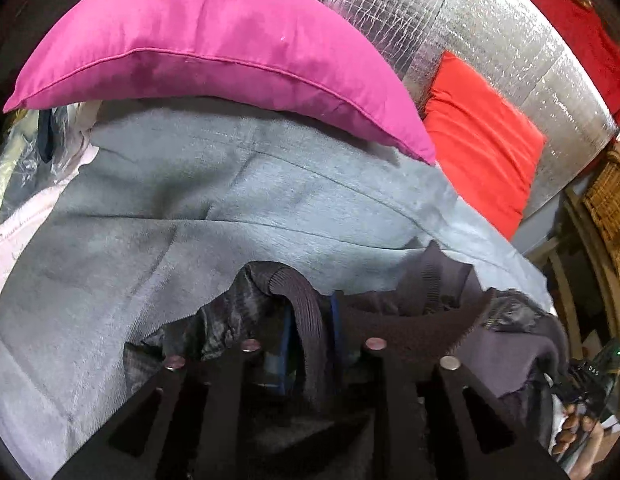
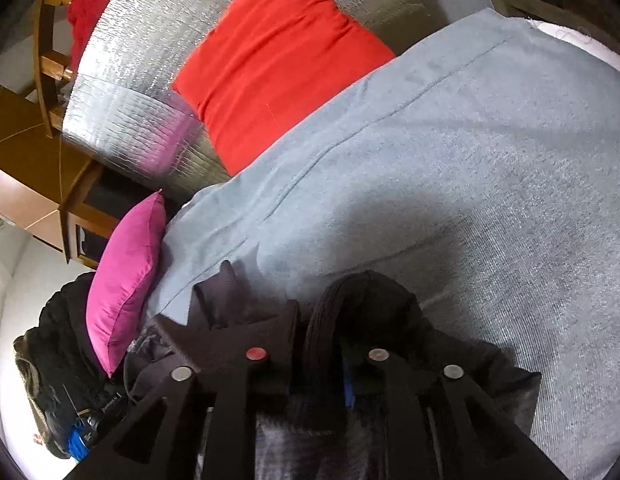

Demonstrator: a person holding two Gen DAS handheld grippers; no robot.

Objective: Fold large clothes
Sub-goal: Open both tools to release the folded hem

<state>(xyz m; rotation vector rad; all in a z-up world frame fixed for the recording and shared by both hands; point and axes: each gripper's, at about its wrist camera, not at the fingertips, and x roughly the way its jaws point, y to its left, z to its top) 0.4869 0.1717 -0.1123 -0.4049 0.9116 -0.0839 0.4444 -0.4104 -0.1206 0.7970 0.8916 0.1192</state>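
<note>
Crowding garment (image 1: pixel 409 320): pink cushion (image 1: pixel 214 48)

Ahead of both grippers the grey blanket (image 2: pixel 449 168) lies bare and open, giving free passage across its middle. A pink pillow (image 1: pixel 214 44) rests on its far edge in the left view, closing that side. A red pillow (image 2: pixel 278 60) leans against a silver foil sheet (image 2: pixel 130 92) beyond, blocking the far corner. A dark jacket (image 1: pixel 409 320) bunches directly at both grippers' fingertips, crowding the near edge.
</note>
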